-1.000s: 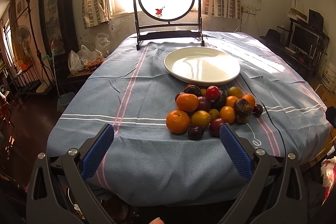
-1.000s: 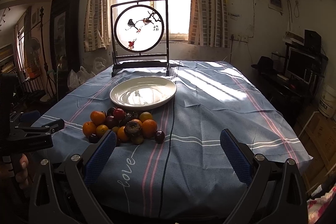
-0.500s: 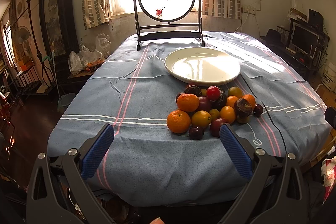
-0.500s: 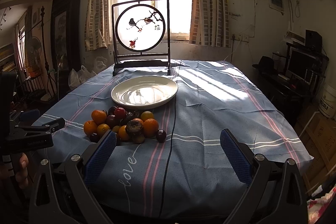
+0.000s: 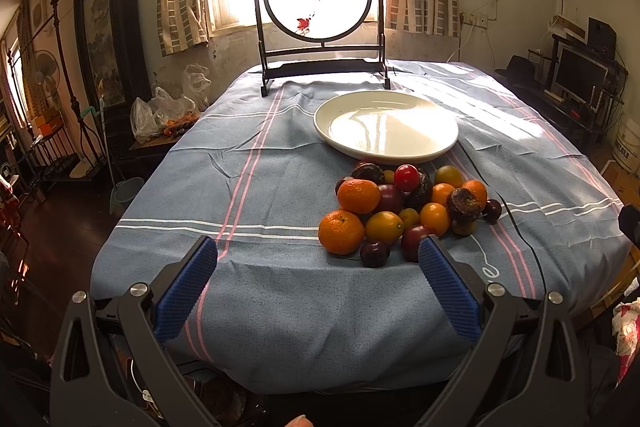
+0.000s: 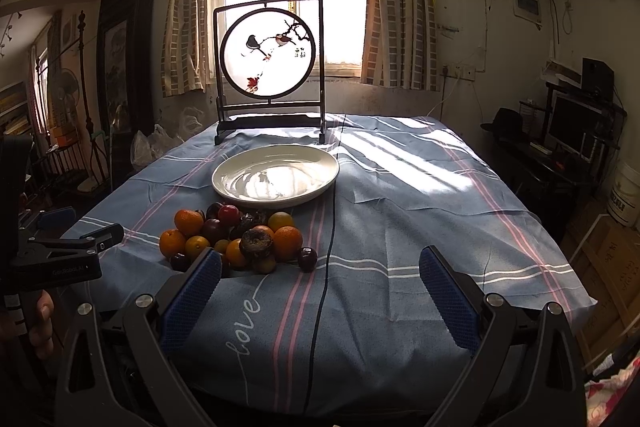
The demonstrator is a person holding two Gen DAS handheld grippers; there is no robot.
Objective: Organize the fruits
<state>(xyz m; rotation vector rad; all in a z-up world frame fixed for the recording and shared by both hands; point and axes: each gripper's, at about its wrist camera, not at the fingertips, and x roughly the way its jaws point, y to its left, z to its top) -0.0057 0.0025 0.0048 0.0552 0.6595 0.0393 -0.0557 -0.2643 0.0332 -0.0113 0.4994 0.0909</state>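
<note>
A pile of fruit [image 5: 408,211] lies on the blue cloth: oranges, small yellow fruits, dark plums, a red one and a brown wrinkled one. It also shows in the right wrist view [image 6: 236,239]. An empty white plate [image 5: 386,125] [image 6: 276,179] sits just behind the pile. My left gripper [image 5: 318,265] is open and empty, near the table's front edge, with the pile ahead by its right finger. My right gripper [image 6: 320,275] is open and empty, with the pile ahead by its left finger. The left gripper also shows from the side in the right wrist view [image 6: 72,251].
A framed round bird screen [image 5: 318,7] stands at the table's far end. A black cable [image 6: 326,247] runs along the cloth past the plate and fruit. Plastic bags [image 5: 160,111] sit on a stand to the left. A monitor [image 5: 578,75] is at the right.
Both grippers have moved slightly forward toward the table; the fruit and plate look a little closer. Nothing on the table has moved.
</note>
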